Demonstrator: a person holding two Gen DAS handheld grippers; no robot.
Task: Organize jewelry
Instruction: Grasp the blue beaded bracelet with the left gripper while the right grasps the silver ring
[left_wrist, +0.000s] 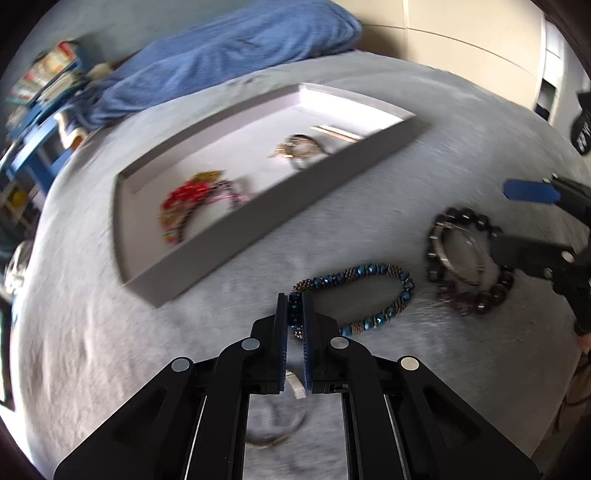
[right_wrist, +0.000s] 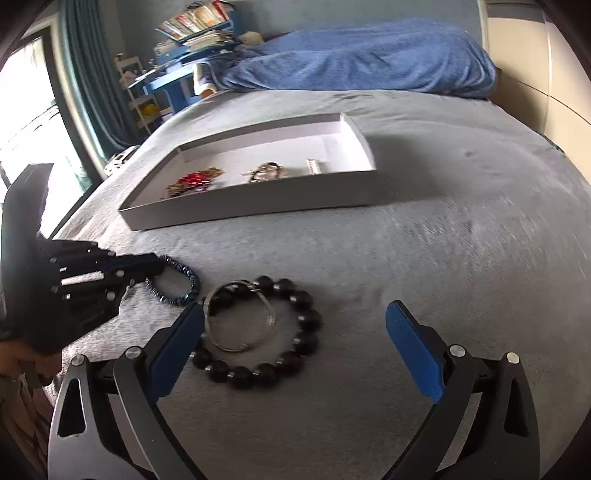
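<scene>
- L gripper (left_wrist: 295, 310) clamped on blue bead bracelet (left_wrist: 373, 295), rest of loop lying on grey bed (left_wrist: 369, 206).
- R gripper (right_wrist: 295, 317) wide open, over black bead bracelet (right_wrist: 291, 332) w/ silver bangle (right_wrist: 240, 317) resting on it.
- Farther back: grey tray (right_wrist: 258, 203) holding red beaded piece (right_wrist: 192, 180), gold-tone piece (right_wrist: 267, 170).
- Blue blanket (right_wrist: 362, 55) at far end of bed.

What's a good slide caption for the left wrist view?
Left gripper shut on blue beaded bracelet beside the gray tray on the bed.
</scene>
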